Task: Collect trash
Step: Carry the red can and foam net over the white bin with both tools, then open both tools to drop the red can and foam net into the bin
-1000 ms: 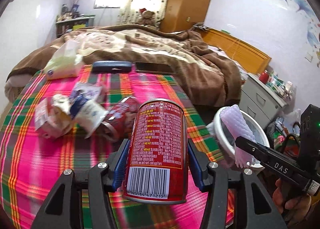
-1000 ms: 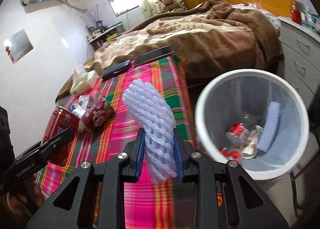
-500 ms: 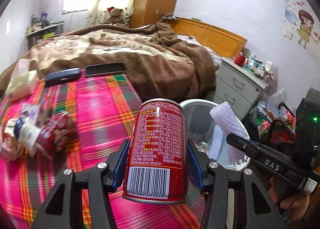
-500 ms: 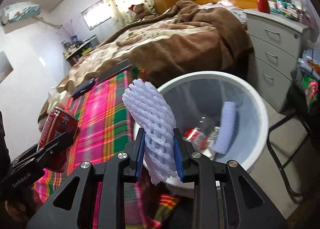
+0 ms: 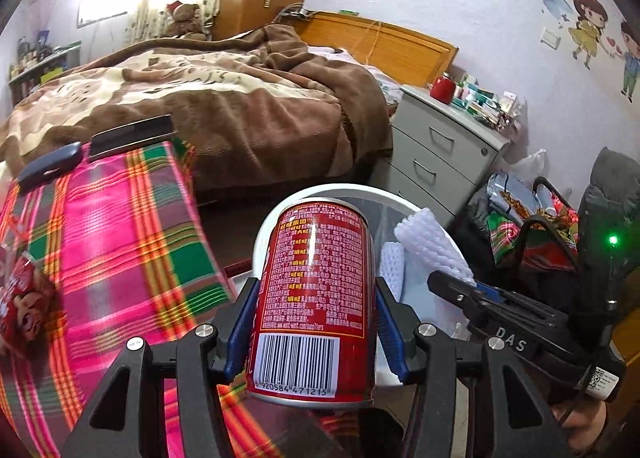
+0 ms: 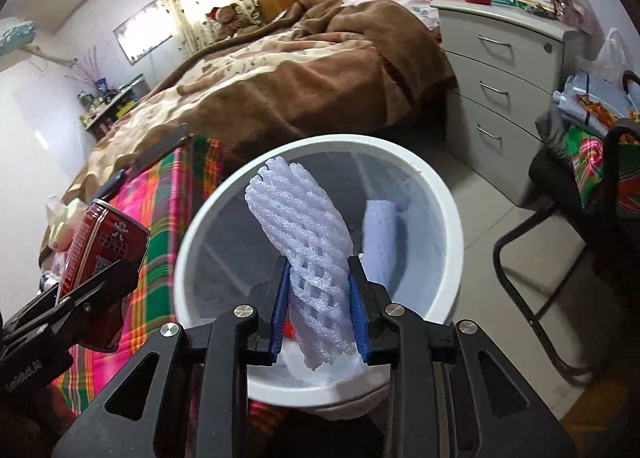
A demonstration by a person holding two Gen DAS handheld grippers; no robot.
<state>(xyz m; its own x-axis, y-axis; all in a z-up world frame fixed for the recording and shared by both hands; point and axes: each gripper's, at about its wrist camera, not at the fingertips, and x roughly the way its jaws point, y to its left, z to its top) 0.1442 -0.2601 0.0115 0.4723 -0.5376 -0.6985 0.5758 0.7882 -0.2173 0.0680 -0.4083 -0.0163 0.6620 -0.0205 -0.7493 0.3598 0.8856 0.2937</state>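
My left gripper (image 5: 316,322) is shut on a red drink can (image 5: 316,298) and holds it upright at the near rim of the white trash bin (image 5: 344,191). My right gripper (image 6: 320,308) is shut on a white foam fruit net (image 6: 304,242) and holds it over the bin's (image 6: 404,162) opening. Another foam net (image 6: 378,242) lies inside the bin. In the left wrist view the right gripper (image 5: 452,284) with its foam net (image 5: 432,242) is over the bin's right side. In the right wrist view the can (image 6: 104,246) is left of the bin.
The table with a pink and green plaid cloth (image 5: 112,234) is left of the bin, with a red wrapper (image 5: 20,306) at its left edge. Behind it are a bed with a brown blanket (image 5: 240,106), a grey drawer unit (image 5: 440,150) and a black chair (image 6: 560,242) with bags.
Both grippers have swung right, off the table toward the bin. The foam net is now over the bin's opening and the can is at its rim. Both stay shut.
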